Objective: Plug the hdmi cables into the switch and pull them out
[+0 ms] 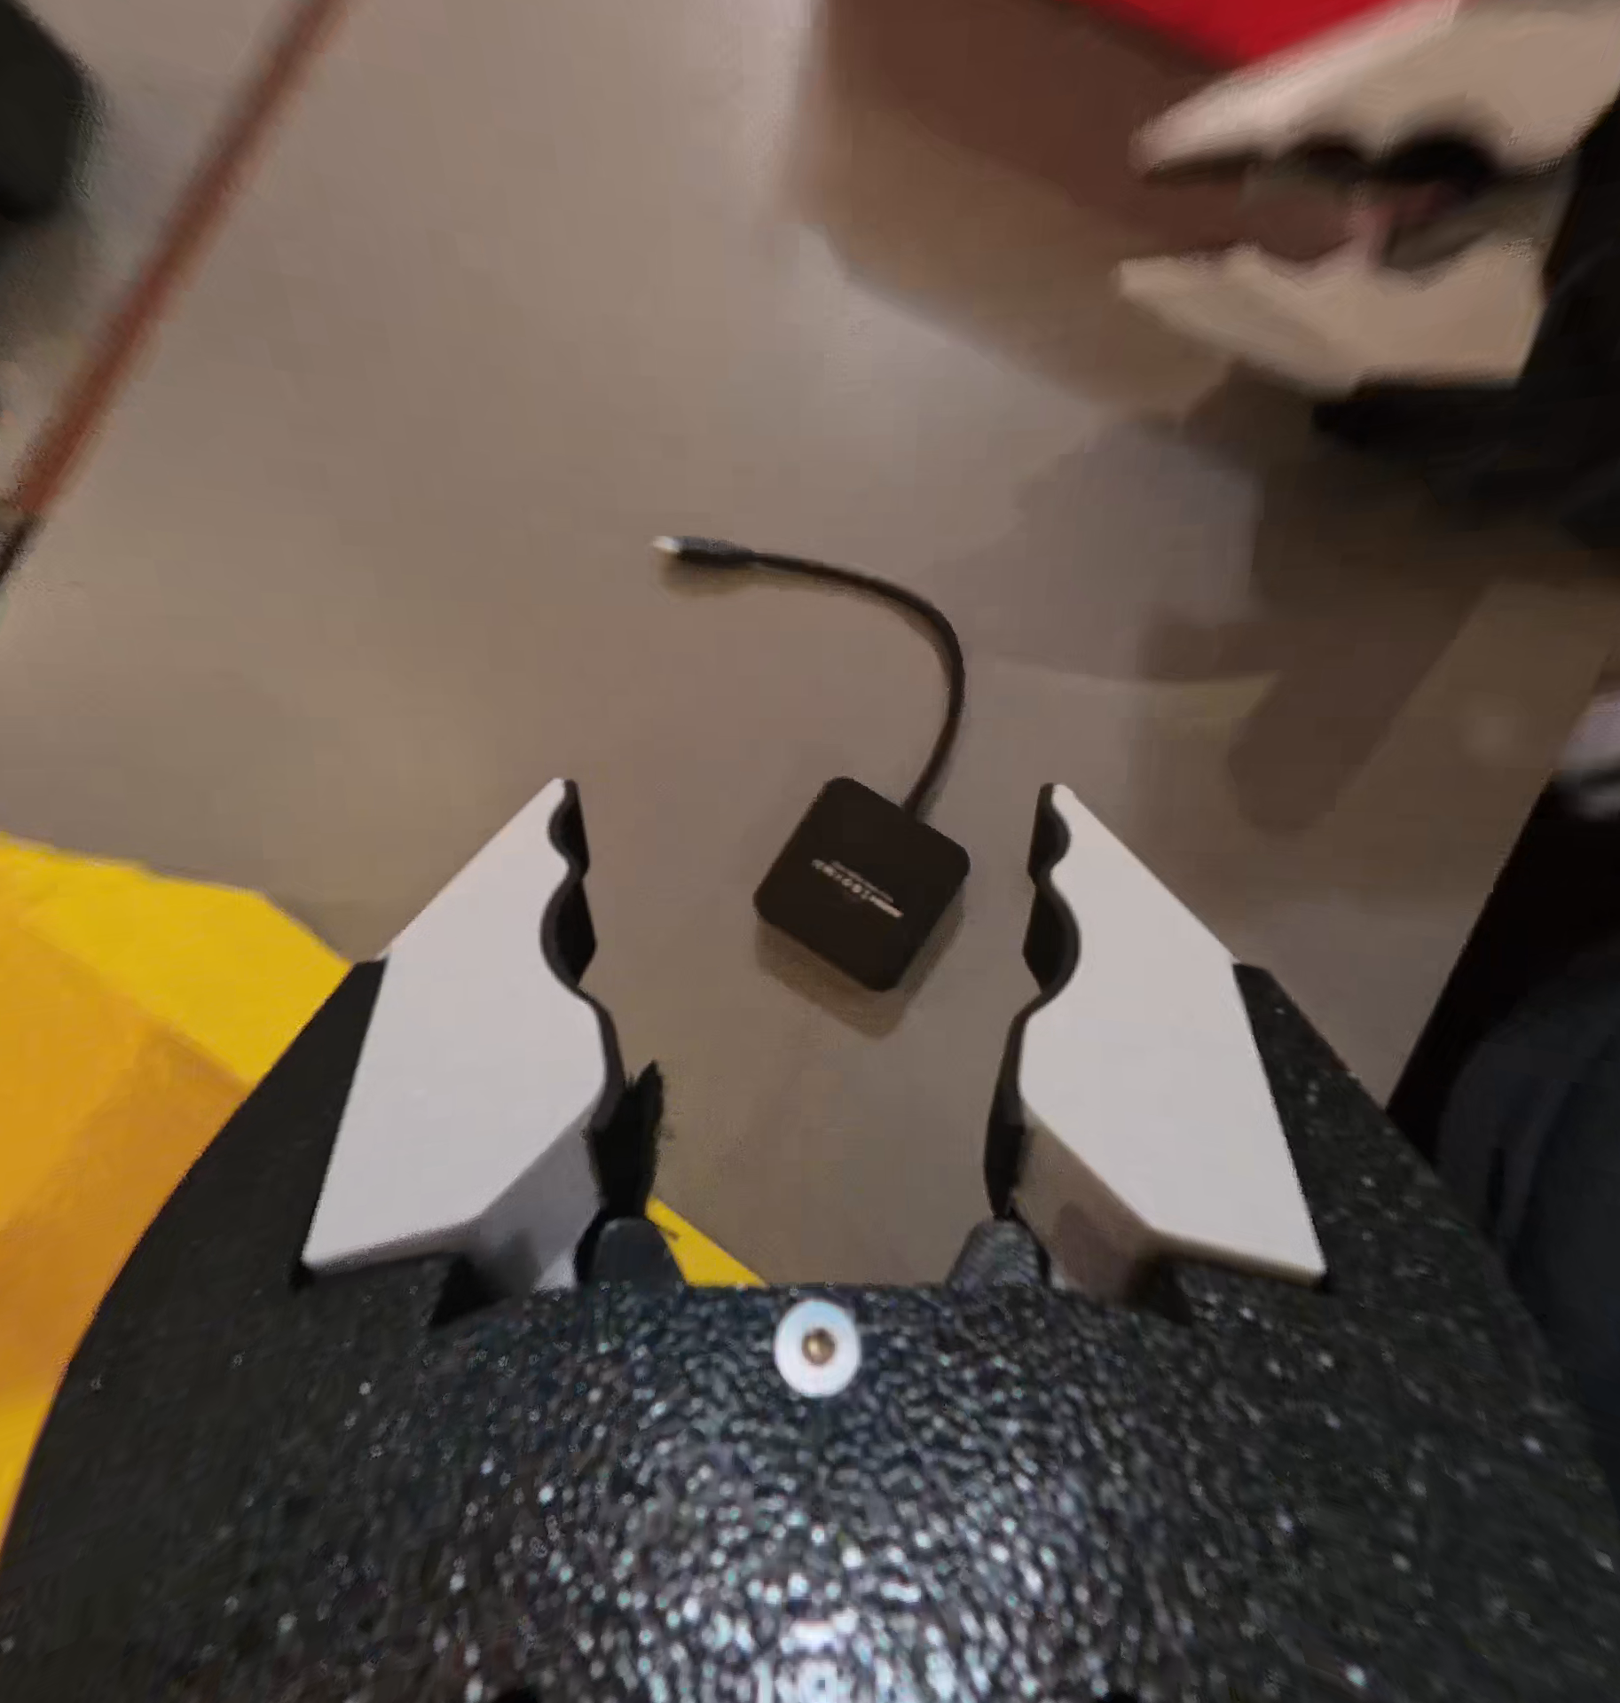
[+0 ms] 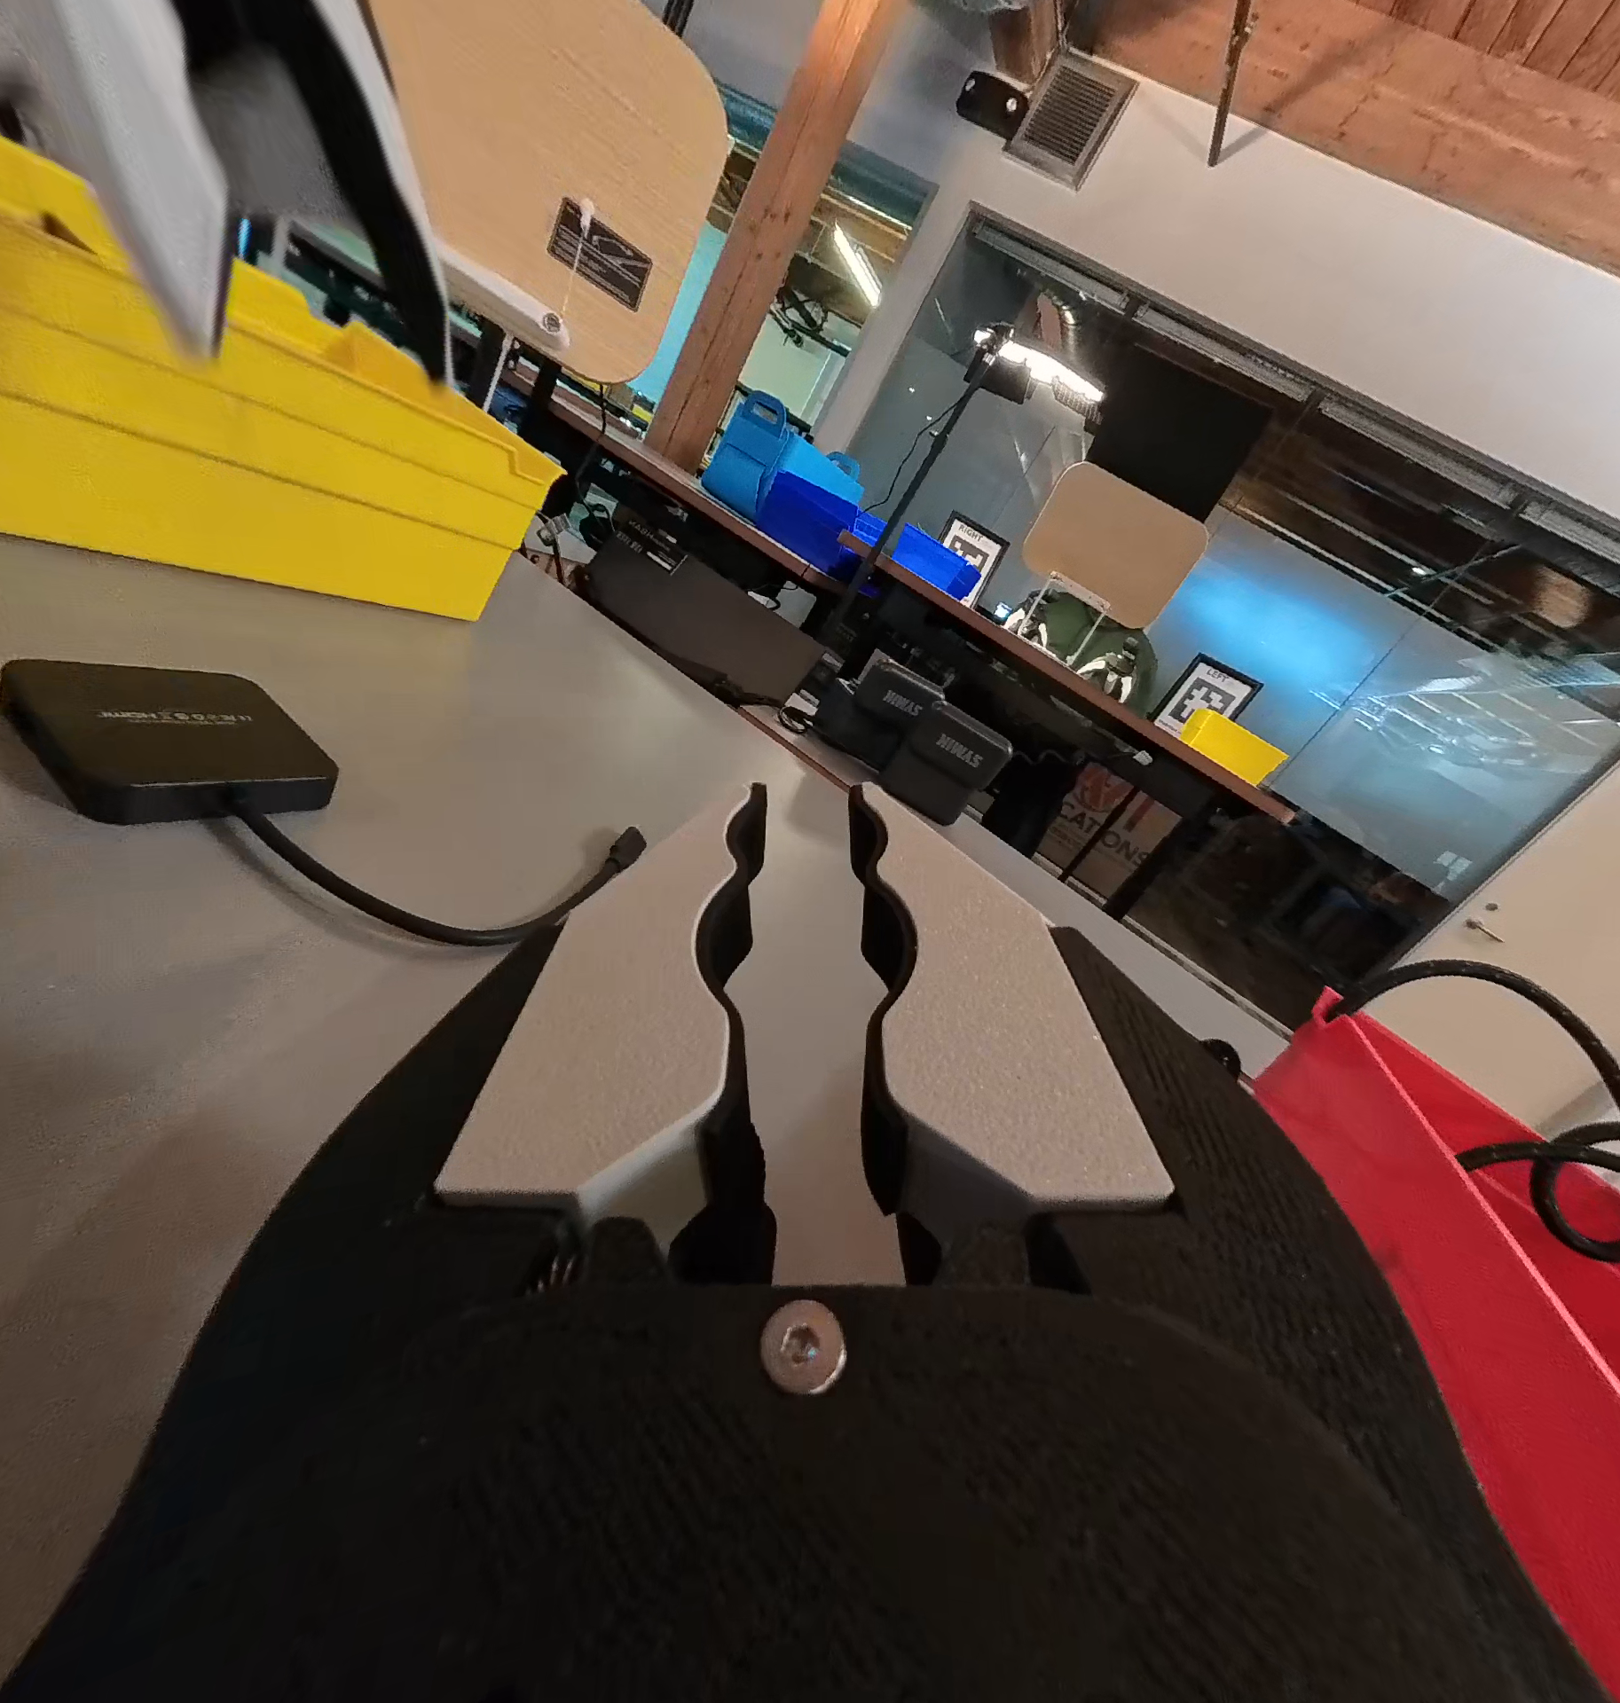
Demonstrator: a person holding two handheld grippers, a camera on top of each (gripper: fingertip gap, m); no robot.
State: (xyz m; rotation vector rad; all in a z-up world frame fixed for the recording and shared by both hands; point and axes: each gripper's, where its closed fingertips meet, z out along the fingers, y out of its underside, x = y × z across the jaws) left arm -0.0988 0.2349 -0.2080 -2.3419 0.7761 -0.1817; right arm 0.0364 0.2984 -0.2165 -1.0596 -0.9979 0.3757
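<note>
Switch: the switch (image 1: 862,883) is a small flat black box with round corners. It lies flat on the grey tabletop (image 1: 474,516).
Short cord: a thin black cord (image 1: 917,627) comes out of the far side of the switch, bends, and ends in a small plug (image 1: 668,546). Nothing is plugged into it.
Left gripper: the left gripper (image 1: 806,802) is above the switch, not touching it. Its two fingers are wide apart and hold nothing.
Right gripper: the right gripper (image 2: 808,800) is low over the tabletop, to the side of the switch (image 2: 166,742), near the end of the short cord (image 2: 401,898). A small gap shows between its fingers and nothing is in it.
Yellow bin: a yellow bin (image 2: 226,461) sits just behind the switch in the right wrist view.
Red bin: a red bin (image 2: 1470,1290) sits well apart from the switch, beside the right gripper. A coiled black cable (image 2: 1590,1161) rests in it.
</note>
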